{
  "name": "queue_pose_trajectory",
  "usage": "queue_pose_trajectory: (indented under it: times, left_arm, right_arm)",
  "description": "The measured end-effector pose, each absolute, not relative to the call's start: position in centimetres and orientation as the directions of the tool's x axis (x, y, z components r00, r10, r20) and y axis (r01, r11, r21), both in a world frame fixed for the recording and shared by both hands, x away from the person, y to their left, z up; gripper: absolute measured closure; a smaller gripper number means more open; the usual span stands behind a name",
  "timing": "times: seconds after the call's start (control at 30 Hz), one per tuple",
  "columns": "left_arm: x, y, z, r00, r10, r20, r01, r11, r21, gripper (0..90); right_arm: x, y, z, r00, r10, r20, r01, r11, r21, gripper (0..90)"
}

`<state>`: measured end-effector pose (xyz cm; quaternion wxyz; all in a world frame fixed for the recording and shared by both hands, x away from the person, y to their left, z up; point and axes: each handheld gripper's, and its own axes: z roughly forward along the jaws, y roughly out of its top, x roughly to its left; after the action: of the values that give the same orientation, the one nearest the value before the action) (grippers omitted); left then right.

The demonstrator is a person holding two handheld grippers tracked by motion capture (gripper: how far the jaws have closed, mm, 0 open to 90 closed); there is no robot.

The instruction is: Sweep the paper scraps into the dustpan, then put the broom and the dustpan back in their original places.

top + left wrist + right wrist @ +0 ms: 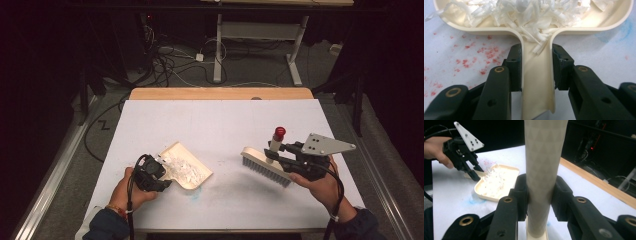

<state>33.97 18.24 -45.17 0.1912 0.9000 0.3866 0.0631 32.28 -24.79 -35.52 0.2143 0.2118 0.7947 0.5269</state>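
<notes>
A cream dustpan (192, 172) lies on the white table left of centre, with white paper shreds (524, 12) heaped in it. My left gripper (166, 174) is shut on the dustpan's handle (537, 82), one pad against each side. To the right, a brush (265, 167) with grey bristles hangs just over the table, its upright cream handle (544, 170) capped in red (279, 132). On that handle my right gripper (275, 152) is shut. The right gripper view shows the dustpan (499, 182) and the left gripper (472, 173) farther off.
The table (220, 125) has a wooden strip (220, 93) along its far edge. Red specks (484, 52) and a blue smudge (614, 32) mark the surface near the dustpan. Cables (170, 60) and desk legs (218, 45) sit on the floor beyond.
</notes>
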Motion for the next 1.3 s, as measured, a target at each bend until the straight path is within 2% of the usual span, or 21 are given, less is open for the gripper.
queue_pose_trajectory:
  times: [0.33, 0.8, 1.3]
  left_arm:
    - [34.1, 18.4, -45.1, 0.680, 0.732, -0.038, 0.678, -0.609, 0.412, 63.4]
    - [34.7, 19.6, -45.1, 0.629, 0.776, -0.053, 0.712, -0.548, 0.439, 63.4]
    - [35.2, 22.2, -45.5, 0.475, 0.879, -0.042, 0.788, -0.403, 0.466, 63.4]
  right_arm:
    - [31.3, -27.3, -35.9, -0.805, 0.585, -0.102, 0.145, 0.360, 0.922, 70.5]
    - [29.9, -29.3, -36.1, -0.854, 0.519, -0.032, 0.201, 0.386, 0.900, 70.5]
    - [31.0, -29.3, -36.8, -0.873, 0.487, 0.022, 0.254, 0.416, 0.873, 70.3]
